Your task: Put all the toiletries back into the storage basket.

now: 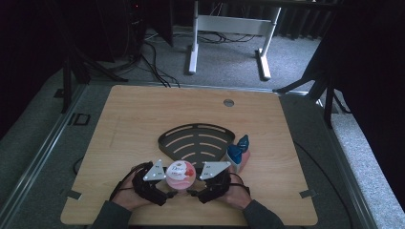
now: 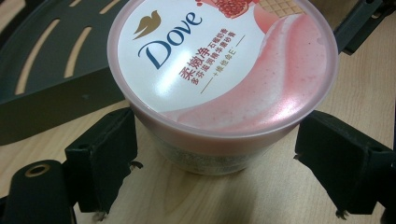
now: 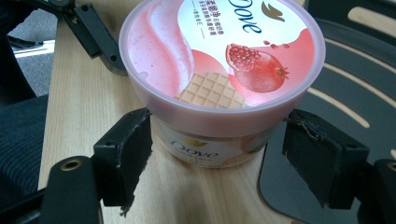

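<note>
A pink-lidded Dove tub (image 1: 180, 175) stands upright on the wooden table (image 1: 143, 119) near its front edge, between both grippers. My left gripper (image 1: 168, 190) comes at it from the left. In the left gripper view its jaws straddle the tub (image 2: 219, 79): one pad (image 2: 112, 154) lies against the wall and the other sits close under the lid rim, and I cannot tell whether they press. My right gripper (image 1: 195, 190) comes from the right. In the right gripper view the tub (image 3: 219, 60) stands between its jaws, with a thin gap at one pad (image 3: 322, 158).
A black slotted fan-shaped rack (image 1: 196, 141) lies flat just behind the tub. A blue-capped bottle (image 1: 238, 155) stands at the rack's right end. A round grommet (image 1: 229, 102) sits near the table's far edge. White desk legs (image 1: 193, 47) stand on the carpet beyond.
</note>
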A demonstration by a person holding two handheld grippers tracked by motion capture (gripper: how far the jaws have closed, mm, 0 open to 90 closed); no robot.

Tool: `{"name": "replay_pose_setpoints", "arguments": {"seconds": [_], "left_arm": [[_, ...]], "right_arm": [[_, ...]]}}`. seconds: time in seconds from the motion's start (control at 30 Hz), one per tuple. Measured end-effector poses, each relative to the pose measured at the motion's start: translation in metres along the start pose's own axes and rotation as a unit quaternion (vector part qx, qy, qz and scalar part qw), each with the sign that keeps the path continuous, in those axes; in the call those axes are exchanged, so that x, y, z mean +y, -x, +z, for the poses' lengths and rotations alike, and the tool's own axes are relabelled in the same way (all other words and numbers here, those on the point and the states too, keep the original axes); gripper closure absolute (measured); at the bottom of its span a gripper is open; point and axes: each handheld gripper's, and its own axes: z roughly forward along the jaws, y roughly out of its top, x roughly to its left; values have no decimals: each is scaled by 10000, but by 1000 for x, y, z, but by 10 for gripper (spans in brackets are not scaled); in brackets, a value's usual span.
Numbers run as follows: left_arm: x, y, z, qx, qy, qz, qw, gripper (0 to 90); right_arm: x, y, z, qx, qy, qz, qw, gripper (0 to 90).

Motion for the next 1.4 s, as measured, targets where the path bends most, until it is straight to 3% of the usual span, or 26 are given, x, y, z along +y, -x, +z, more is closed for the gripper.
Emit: {"name": "replay_pose_setpoints", "arguments": {"seconds": [0.93, 1.4], "left_arm": [[9, -23, -25, 308, 42, 30, 9995, 127], [22, -39, -27, 498, 48, 108, 9987, 111]], "right_arm": [[36, 15, 8, -65, 135, -222, 9996, 237], [46, 27, 10, -228, 277, -113, 9993, 237]]}}
